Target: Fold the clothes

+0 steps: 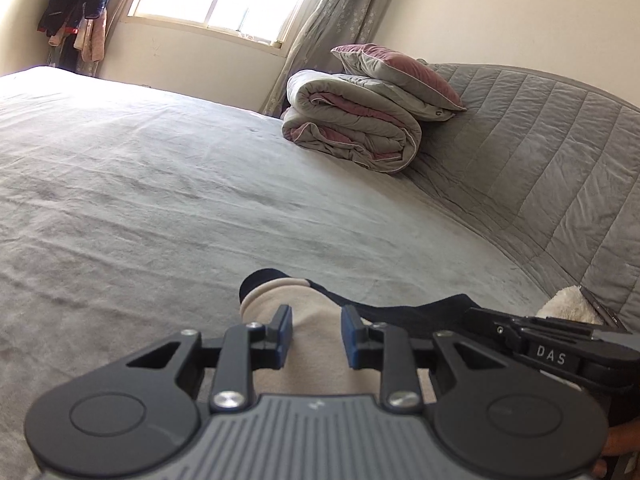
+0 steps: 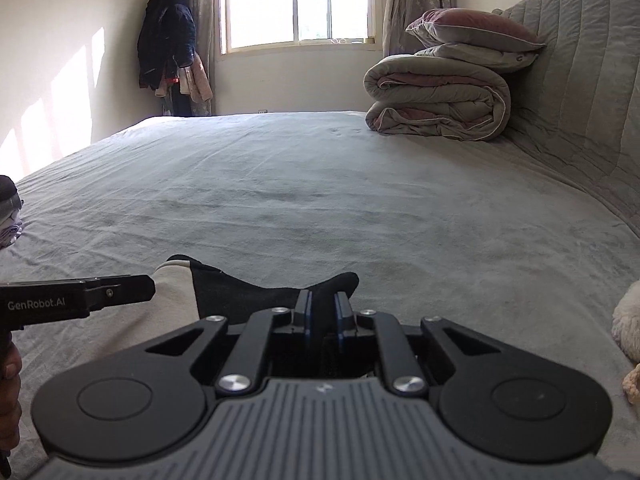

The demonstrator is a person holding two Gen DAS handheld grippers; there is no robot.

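Note:
A beige and black garment [image 1: 316,320] lies on the grey bed sheet [image 1: 160,200] right in front of both grippers. My left gripper [image 1: 316,334] stands over its beige part with the blue pads apart, touching nothing I can see. My right gripper [image 2: 322,308] has its jaws nearly together with a fold of the black fabric [image 2: 256,300] between them. The beige part [image 2: 172,300] shows at the left of the right wrist view, under the left gripper's finger [image 2: 120,290]. The right gripper's side [image 1: 552,354] shows at the right of the left wrist view.
A rolled quilt [image 2: 440,100] with a pillow [image 2: 476,26] on top lies at the far right by the quilted headboard [image 2: 580,100]. A white fluffy thing [image 2: 628,324] sits at the right edge. A small clothes pile [image 2: 10,212] lies at the left. Clothes [image 2: 168,40] hang by the window.

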